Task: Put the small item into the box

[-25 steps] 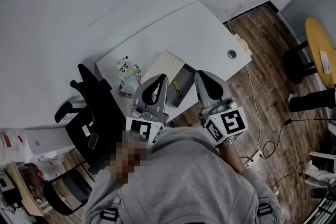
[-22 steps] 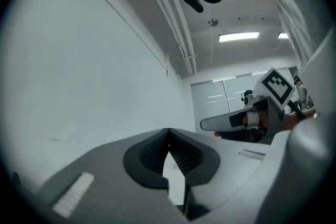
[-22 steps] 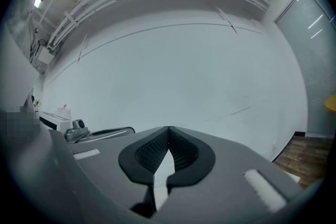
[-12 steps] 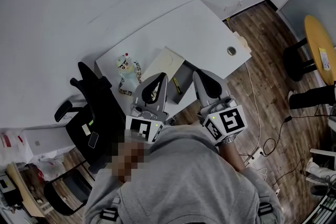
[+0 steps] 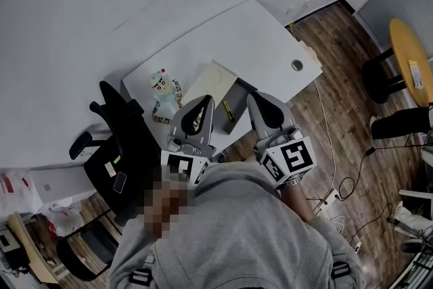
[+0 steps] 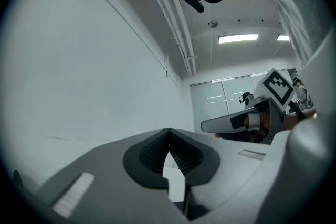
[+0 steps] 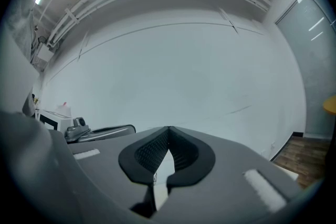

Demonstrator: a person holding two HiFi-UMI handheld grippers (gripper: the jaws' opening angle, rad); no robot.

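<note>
A small toy figure with a pale cap (image 5: 161,86) stands on the white table (image 5: 264,37) at its left end. Right of it lies an open cardboard box (image 5: 234,103) with its flap (image 5: 211,81) folded back and something yellow inside. I hold both grippers up in front of my chest, above the table's near edge. The left gripper (image 5: 207,100) is shut and empty, and its view shows the jaws (image 6: 168,131) meeting against a bare wall. The right gripper (image 5: 256,97) is shut and empty too, its jaws (image 7: 168,128) closed at the tip. Neither gripper view shows the toy or the box.
A black office chair (image 5: 115,139) stands left of the table. A round cable hole (image 5: 296,65) sits near the table's right end. Cables (image 5: 338,186) trail over the wooden floor. A yellow round table (image 5: 413,64) and a seated person's leg (image 5: 399,124) are at far right.
Hardly anything: in the head view the right gripper has drifted slightly to the left. Both grippers stay shut and held up.
</note>
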